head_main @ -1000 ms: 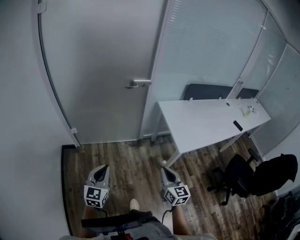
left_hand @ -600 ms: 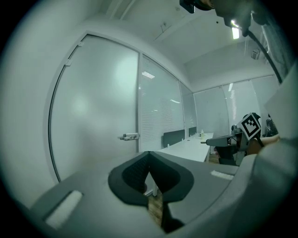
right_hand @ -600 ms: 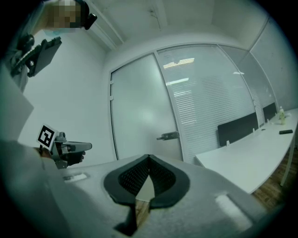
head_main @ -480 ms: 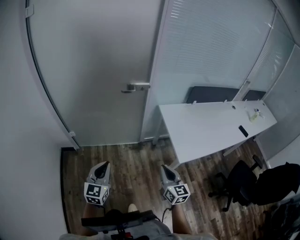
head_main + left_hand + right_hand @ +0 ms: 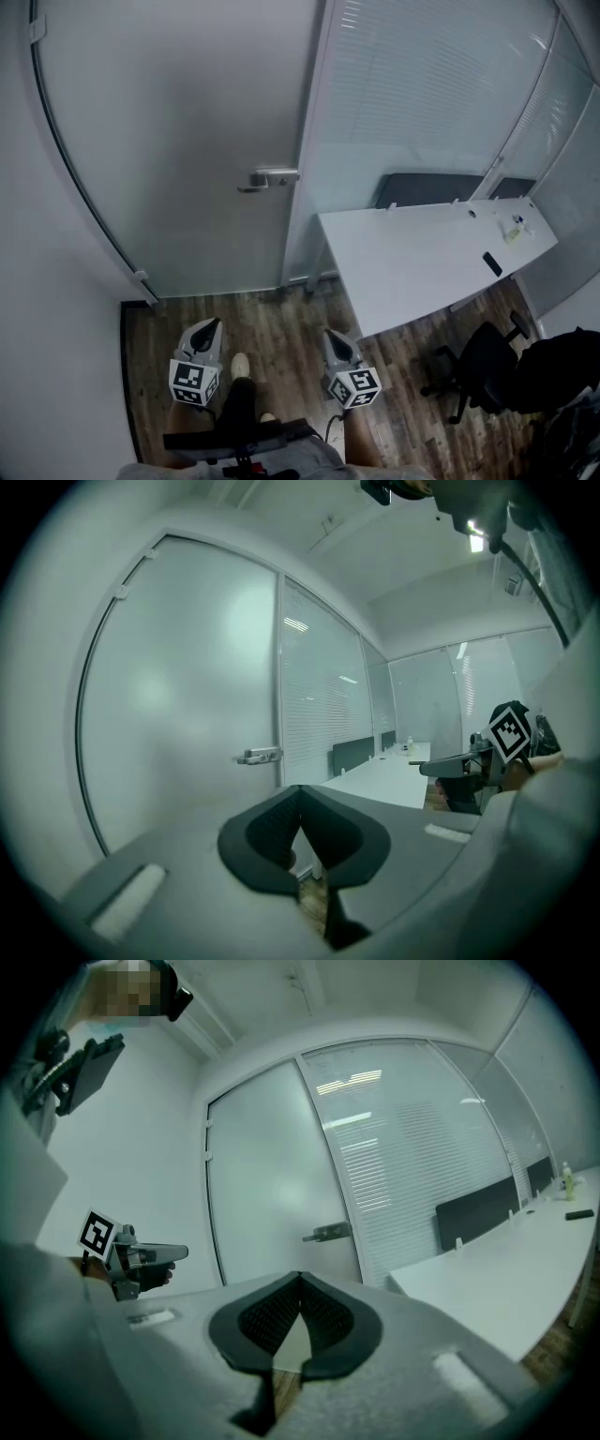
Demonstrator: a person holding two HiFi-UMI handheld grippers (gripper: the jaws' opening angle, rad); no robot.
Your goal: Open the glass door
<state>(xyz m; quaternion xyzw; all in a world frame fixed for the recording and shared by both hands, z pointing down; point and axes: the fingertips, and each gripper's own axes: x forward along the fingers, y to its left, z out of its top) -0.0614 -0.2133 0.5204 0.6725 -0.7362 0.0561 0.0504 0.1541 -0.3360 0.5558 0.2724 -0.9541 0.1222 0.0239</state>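
Far left, hinge side: the glass door (image 5: 187, 141) is frosted & shut, w/ hinge clips (image 5: 141, 276) on its curved left edge; so I judge it swings about that edge, and the work goes in at the opposite side. My L gripper (image 5: 208, 327) sits low over the wood floor (image 5: 281, 323), pointing at the door; jaws closed tip to tip, nothing btwn them. My shoe (image 5: 240, 366) is just right of it.

Next, the door handle (image 5: 269, 178): a lever, long axis level, mounted close to the door's right edge w/ its free end pointing left. It lies ahead of and well above both sets of fingers, well apart from either; in head view approx midway btwn the two grippers.

R gripper (image 5: 330, 336): same height as L; jaws also closed, empty. Neither hand looks clearly nearer. R is on the latch side, so prob. the easier one to raise to the lever; jaws would need to open first.

Far right, the white desk (image 5: 422, 253) stands near the door frame; approach room on that side looks tight.
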